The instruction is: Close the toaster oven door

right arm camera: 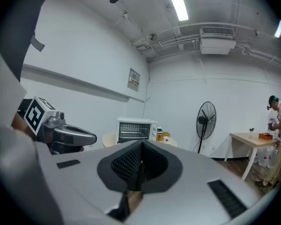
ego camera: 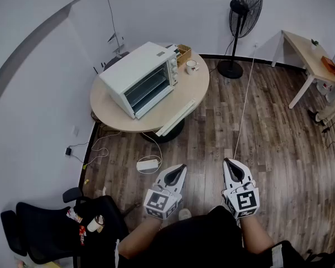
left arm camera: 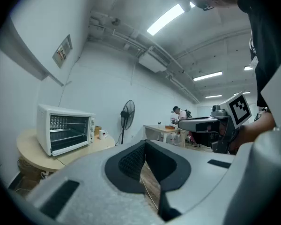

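The white toaster oven (ego camera: 140,77) stands on the round wooden table (ego camera: 114,116) at the far left, well away from both grippers. Its glass front faces me and shows the racks inside; I cannot tell whether the door is fully shut. It also shows as the oven (left arm camera: 65,128) in the left gripper view and as the oven (right arm camera: 136,129) in the right gripper view. My left gripper (ego camera: 182,166) and right gripper (ego camera: 227,161) hang side by side over the wood floor, both shut on nothing. Seen along its own jaws, the left gripper (left arm camera: 144,144) is closed, and so is the right gripper (right arm camera: 140,146).
A mug (ego camera: 191,66) and a small box (ego camera: 183,52) sit behind the oven. A long white strip (ego camera: 176,118) lies at the table's near edge. A standing fan (ego camera: 243,15), a wooden desk (ego camera: 307,52), a black office chair (ego camera: 50,228) and a white adapter (ego camera: 148,164) surround the floor.
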`<state>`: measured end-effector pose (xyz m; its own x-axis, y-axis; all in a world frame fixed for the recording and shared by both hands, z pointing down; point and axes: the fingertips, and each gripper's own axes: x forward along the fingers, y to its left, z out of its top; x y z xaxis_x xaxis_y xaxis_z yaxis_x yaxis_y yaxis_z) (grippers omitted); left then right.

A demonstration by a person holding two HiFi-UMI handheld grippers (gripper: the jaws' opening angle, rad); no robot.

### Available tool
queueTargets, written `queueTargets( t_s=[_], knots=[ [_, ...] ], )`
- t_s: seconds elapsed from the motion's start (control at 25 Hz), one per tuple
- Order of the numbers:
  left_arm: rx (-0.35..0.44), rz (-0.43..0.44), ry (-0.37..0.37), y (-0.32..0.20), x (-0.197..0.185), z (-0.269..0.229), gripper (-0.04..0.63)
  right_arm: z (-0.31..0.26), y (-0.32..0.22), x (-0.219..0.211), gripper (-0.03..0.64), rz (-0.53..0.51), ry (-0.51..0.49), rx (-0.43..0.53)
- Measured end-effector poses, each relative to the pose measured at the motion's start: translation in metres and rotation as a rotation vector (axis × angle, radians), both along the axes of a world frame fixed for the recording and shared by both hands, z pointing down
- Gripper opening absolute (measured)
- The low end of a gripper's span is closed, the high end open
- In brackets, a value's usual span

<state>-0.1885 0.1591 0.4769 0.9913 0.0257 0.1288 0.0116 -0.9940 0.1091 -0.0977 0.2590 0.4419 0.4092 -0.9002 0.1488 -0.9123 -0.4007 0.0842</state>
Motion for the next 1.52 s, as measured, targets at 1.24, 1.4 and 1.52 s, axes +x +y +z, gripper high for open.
queueTargets(
  t_s=[1.24, 1.4, 1.52],
  knots=[
    [-0.011, -0.010, -0.027, -0.029, 0.072, 0.011, 0.003, 0.003, -0.024, 0.078, -0.003, 0.005, -0.065, 0.086],
    [-0.001, -0.033, -0.034, -0.036, 0.110, 0.010, 0.003, 0.000, -0.032, 0.122, -0.003, -0.021, -0.056, 0.087],
    [0.001, -0.054, -0.036, -0.043, 0.137, 0.009, 0.003, -0.003, -0.038, 0.152, -0.003, -0.042, -0.050, 0.087]
  ],
)
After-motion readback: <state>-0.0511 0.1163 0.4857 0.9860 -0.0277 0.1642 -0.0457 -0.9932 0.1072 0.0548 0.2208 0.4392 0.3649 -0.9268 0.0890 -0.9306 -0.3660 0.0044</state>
